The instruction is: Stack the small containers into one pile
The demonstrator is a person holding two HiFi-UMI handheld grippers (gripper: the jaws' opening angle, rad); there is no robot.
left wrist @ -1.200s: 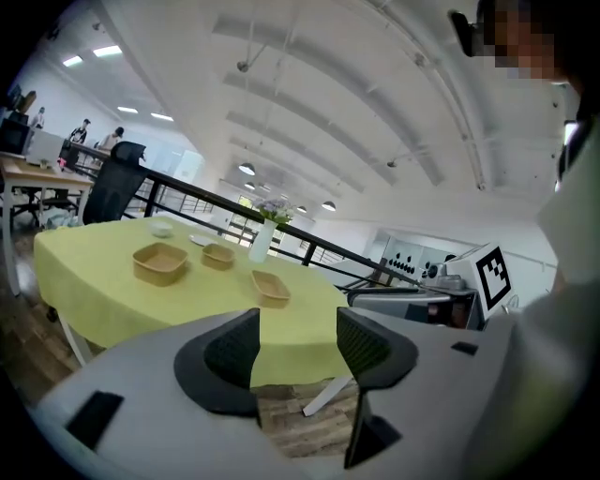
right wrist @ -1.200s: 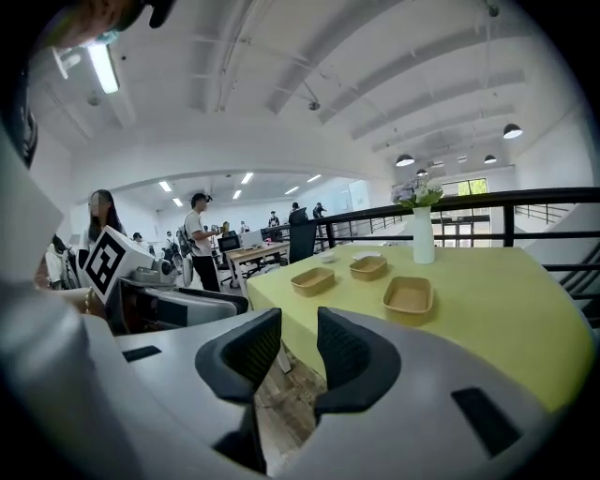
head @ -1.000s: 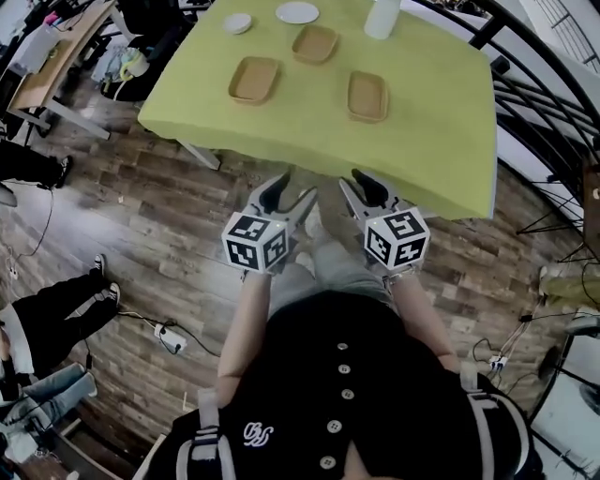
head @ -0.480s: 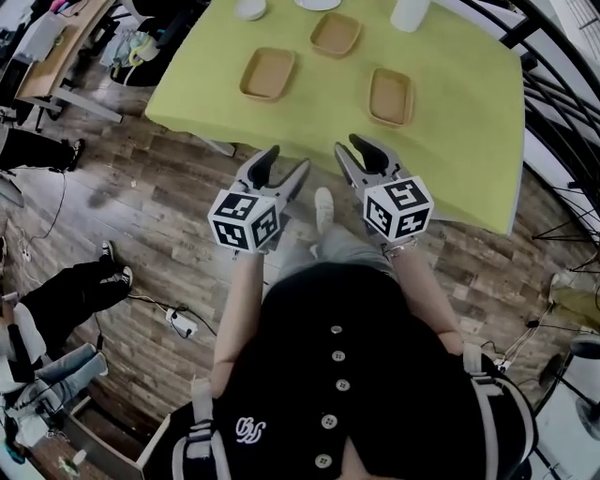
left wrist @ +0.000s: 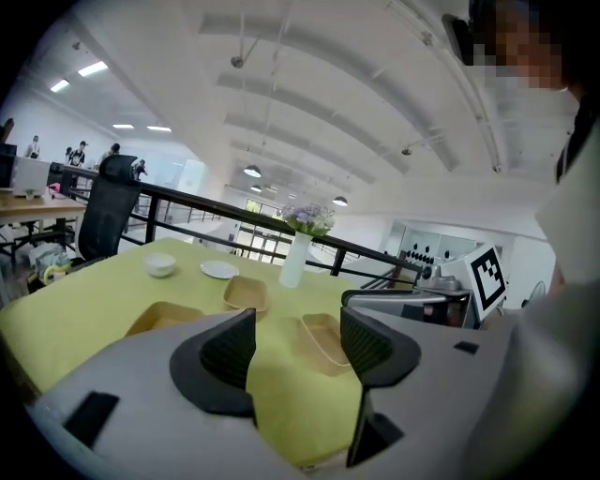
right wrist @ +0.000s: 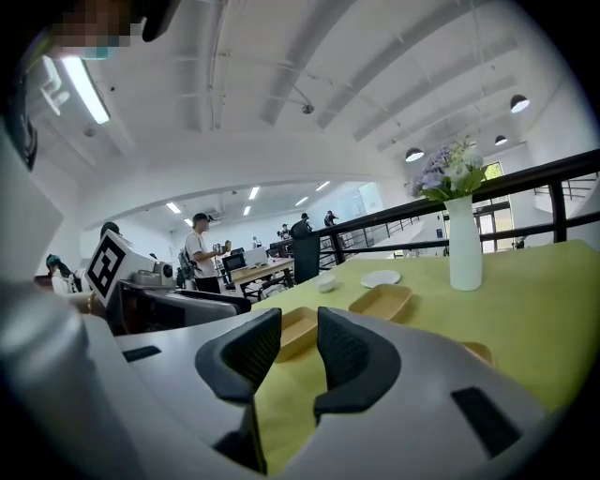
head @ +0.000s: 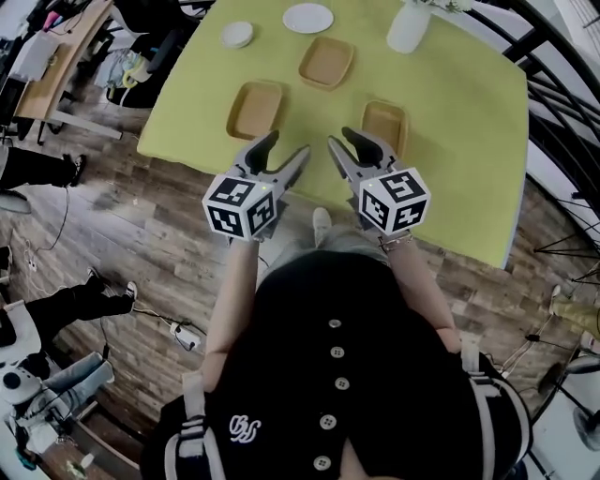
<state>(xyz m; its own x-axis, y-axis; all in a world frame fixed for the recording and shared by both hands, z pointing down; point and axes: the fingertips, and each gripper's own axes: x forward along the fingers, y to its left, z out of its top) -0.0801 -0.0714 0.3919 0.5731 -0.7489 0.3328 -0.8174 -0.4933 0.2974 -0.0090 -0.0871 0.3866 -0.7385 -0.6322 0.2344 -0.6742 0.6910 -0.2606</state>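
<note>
Three tan rectangular containers lie apart on the green tablecloth (head: 459, 103): a left one (head: 255, 108) (left wrist: 161, 319), a far middle one (head: 326, 63) (left wrist: 246, 292) and a right one (head: 383, 122) (left wrist: 323, 337). My left gripper (head: 284, 150) (left wrist: 295, 347) hovers at the table's near edge, just short of the left container. Its jaws are opening and hold nothing. The right gripper (head: 345, 142) (right wrist: 298, 352) hangs beside it, near the right container, jaws a small gap apart and empty.
At the table's far side stand a white vase with flowers (head: 409, 26) (right wrist: 464, 242), a white plate (head: 307, 17) and a small white bowl (head: 237, 34). A black railing (head: 553, 94) runs along the right. Wooden floor, a desk and seated people's legs (head: 56, 309) lie to the left.
Both grippers have moved forward from over the floor to the table's near edge. The left jaws stand slightly wider apart. The containers have not moved.
</note>
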